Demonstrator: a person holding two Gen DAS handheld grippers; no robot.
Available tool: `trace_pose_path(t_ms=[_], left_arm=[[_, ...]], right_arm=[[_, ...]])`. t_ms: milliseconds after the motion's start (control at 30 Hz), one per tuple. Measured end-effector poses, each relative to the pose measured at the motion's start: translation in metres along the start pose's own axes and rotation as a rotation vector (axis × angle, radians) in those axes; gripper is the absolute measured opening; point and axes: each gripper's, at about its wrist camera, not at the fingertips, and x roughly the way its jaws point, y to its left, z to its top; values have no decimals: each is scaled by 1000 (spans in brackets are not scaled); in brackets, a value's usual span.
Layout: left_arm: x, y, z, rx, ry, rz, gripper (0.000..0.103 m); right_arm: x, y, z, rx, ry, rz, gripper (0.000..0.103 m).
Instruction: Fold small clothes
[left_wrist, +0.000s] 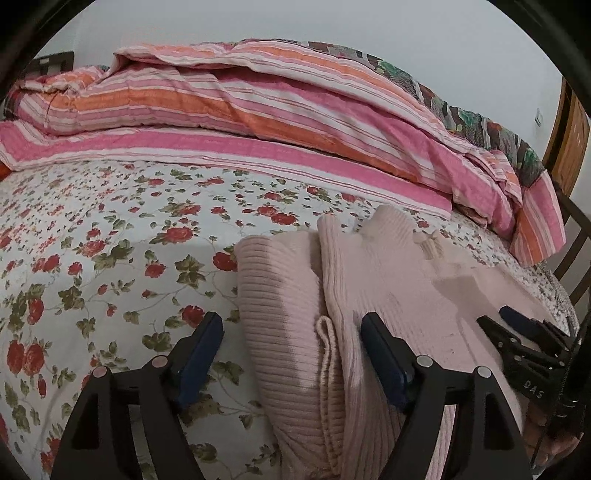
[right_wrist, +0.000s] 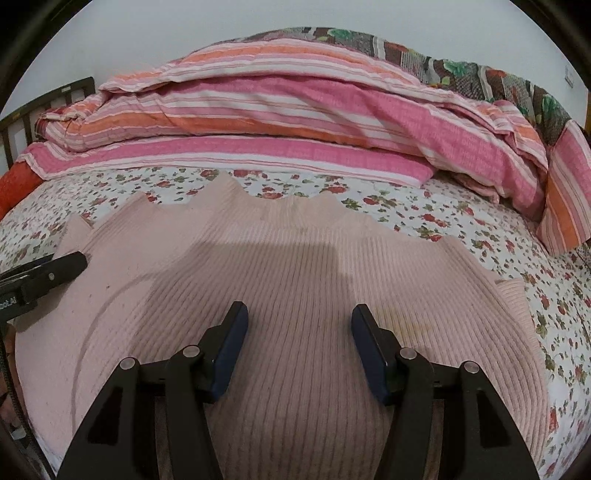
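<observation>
Currently pink ribbed sweater (right_wrist: 295, 295) lies flat on floral bedsheet (left_wrist: 110, 240), near bed's front edge, long axis running along that edge. Left gripper (left_wrist: 291, 350) wide open, straddling folded-in sleeve (left_wrist: 280, 314) at garment's left side, gripping nothing. Right gripper (right_wrist: 299, 332) half open over sweater's middle, empty. Left gripper nearer fold edge; likely next: pinch there.
</observation>
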Motion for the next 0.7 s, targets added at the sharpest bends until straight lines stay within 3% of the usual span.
trace_pose_path(t_ms=[700], left_arm=[[2, 0, 0, 7, -8, 7, 78]], right_arm=[[-7, 1, -8, -8, -58, -13, 58]])
